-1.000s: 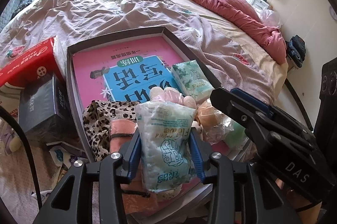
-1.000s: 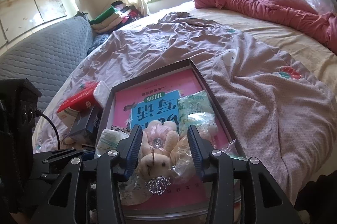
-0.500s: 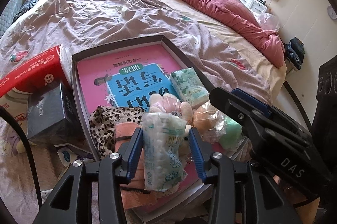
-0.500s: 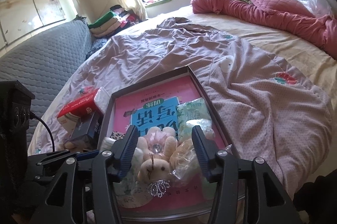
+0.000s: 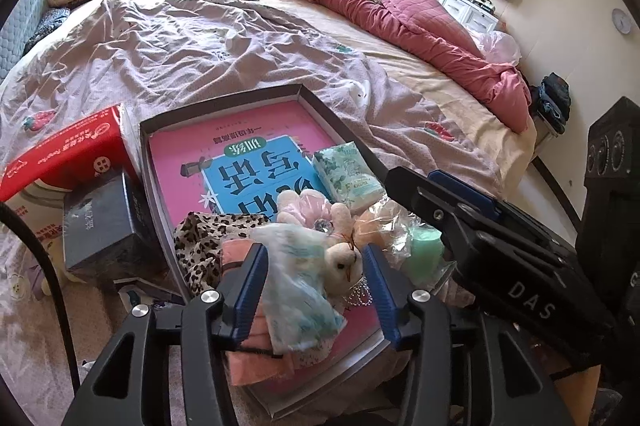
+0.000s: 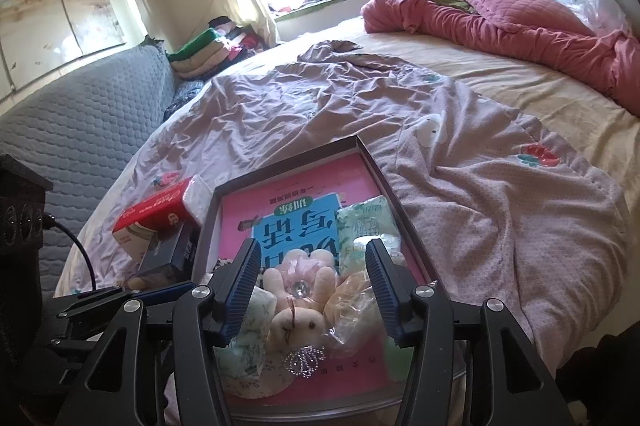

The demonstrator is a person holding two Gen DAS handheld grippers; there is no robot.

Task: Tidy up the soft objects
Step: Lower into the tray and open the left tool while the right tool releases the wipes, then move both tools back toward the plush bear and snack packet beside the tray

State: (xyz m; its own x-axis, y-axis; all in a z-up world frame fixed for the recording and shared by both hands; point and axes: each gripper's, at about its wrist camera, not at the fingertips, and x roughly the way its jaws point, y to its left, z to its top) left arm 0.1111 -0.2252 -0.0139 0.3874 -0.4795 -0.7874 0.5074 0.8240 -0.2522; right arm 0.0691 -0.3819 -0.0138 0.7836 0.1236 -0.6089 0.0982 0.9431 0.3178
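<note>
Tissue pack [image 5: 298, 290] half-hides plush rabbit [image 5: 340, 264]; tray [image 5: 224, 103] near edge cut off.

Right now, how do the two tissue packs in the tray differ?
The far tissue pack lies flat and tidy by the tray's right wall, clear of both tongs; the near tissue pack lies crumpled and askew on the heap.
The far one rests on the pink book; the near one sits between the left tongs, whose pads have just opened off it, against the plush bunny.
Both are soft, pale green-and-white plastic-wrapped packs.
</note>
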